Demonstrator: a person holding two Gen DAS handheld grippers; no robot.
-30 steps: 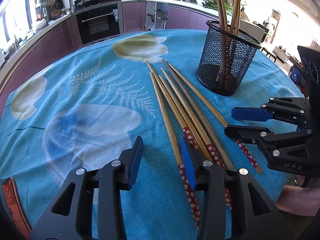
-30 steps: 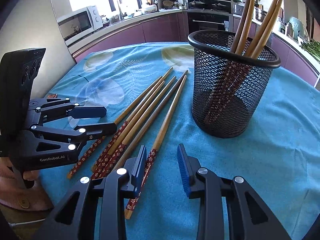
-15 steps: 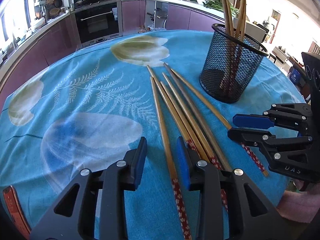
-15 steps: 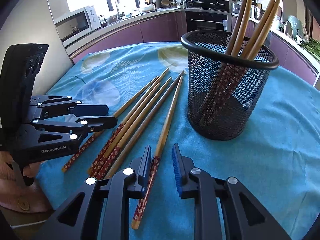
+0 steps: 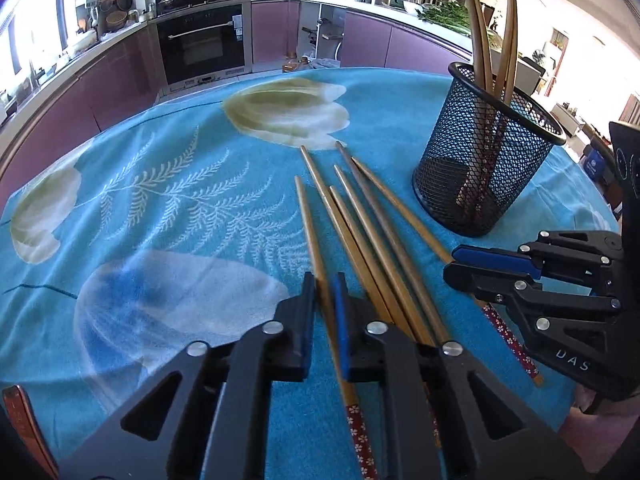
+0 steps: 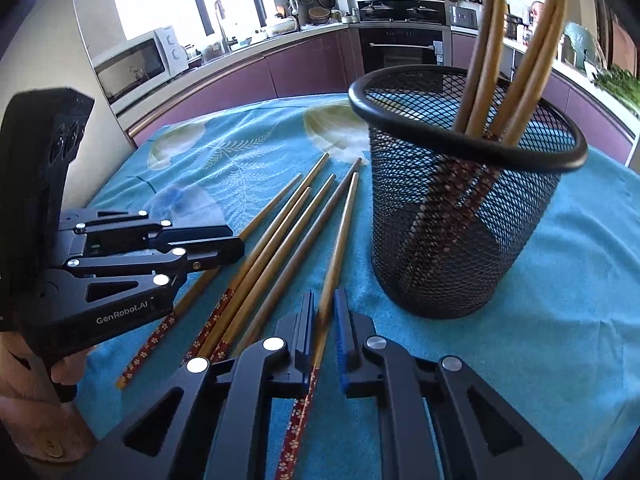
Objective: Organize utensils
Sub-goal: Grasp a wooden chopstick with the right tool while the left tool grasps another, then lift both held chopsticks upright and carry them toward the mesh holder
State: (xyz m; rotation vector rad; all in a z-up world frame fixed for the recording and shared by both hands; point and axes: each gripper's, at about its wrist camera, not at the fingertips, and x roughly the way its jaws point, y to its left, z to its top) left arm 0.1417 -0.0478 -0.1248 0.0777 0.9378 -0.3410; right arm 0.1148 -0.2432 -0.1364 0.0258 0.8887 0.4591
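Several wooden chopsticks with red flowered ends lie in a fan on the blue tablecloth [image 5: 160, 208]. My left gripper [image 5: 325, 286] is closing its jaws on the leftmost chopstick [image 5: 310, 224], and the pads press its shaft. My right gripper [image 6: 324, 304] is closing its jaws on the rightmost chopstick [image 6: 340, 236], gripping it just above the red end. Each gripper shows in the other's view: the right gripper [image 5: 452, 262] and the left gripper [image 6: 236, 242]. A black mesh cup [image 5: 480, 184] [image 6: 460, 240] stands upright beyond the fan with several chopsticks [image 6: 500, 60] in it.
A person's hand [image 6: 24, 380] holds the left gripper's handle at the table's near edge. A red-brown object [image 5: 24, 428] lies at the lower left corner. Purple kitchen cabinets, an oven [image 5: 200, 44] and a microwave [image 6: 136, 64] stand beyond the round table.
Both grippers' jaws have closed from partly open onto one chopstick each. The left gripper shifted sideways until the leftmost chopstick lay between its fingers.
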